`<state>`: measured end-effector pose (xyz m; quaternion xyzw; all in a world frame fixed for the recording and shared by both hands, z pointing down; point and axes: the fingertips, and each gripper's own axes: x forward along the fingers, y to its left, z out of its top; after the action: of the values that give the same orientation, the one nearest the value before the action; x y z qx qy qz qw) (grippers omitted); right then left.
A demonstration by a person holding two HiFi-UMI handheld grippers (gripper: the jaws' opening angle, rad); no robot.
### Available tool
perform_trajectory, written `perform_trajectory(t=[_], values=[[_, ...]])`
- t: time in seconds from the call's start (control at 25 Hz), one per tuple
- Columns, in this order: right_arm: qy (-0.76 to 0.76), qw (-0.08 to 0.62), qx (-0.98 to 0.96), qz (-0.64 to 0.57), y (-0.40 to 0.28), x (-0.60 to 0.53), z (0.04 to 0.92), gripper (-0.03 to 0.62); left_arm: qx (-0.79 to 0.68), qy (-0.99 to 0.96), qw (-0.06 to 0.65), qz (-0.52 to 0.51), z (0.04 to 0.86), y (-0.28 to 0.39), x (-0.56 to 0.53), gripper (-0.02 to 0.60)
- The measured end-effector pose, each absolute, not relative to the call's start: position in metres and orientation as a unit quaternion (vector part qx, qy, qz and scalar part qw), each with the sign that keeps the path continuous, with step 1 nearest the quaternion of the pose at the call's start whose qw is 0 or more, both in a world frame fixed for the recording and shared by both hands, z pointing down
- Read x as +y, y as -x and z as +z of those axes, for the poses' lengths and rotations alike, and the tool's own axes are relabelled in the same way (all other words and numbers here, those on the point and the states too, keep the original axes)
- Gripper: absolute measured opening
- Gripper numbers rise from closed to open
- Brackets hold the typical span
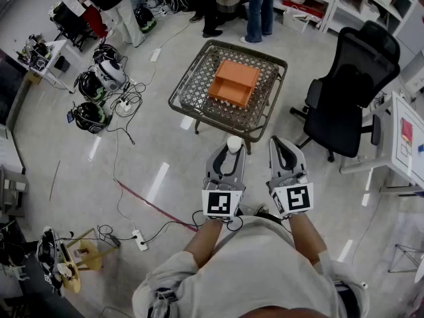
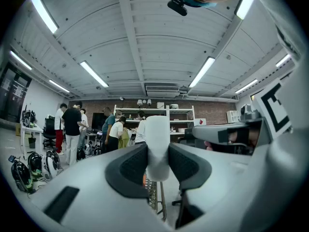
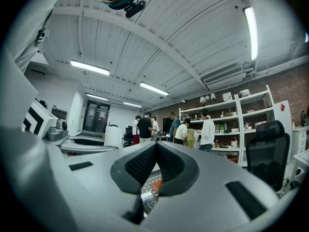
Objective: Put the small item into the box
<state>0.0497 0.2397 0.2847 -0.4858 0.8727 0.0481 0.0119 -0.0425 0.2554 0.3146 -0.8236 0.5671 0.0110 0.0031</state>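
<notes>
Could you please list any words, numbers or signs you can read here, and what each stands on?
No text is readable.
The left gripper and right gripper bear only black-and-white square markers, no letters.
The pink sheet on the white desk is too small to read.

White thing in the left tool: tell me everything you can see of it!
The white thing is small, smooth and plain, a rounded cylinder, maybe plastic. It sits lengthwise between the dark pads of the left tool, squeezed from both sides, with its top poking out past them. Nothing else touches it.
</notes>
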Motion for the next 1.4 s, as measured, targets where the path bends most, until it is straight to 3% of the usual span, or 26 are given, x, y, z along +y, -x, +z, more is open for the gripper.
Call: perform_trajectory(t=[1.4], values=[[0.52, -0.006, 0.852, 0.052, 0.054, 0.219, 0.299, 0.003, 0.525, 0.85, -0.021, 0.011, 0.334, 0.147, 0.228, 0.135]])
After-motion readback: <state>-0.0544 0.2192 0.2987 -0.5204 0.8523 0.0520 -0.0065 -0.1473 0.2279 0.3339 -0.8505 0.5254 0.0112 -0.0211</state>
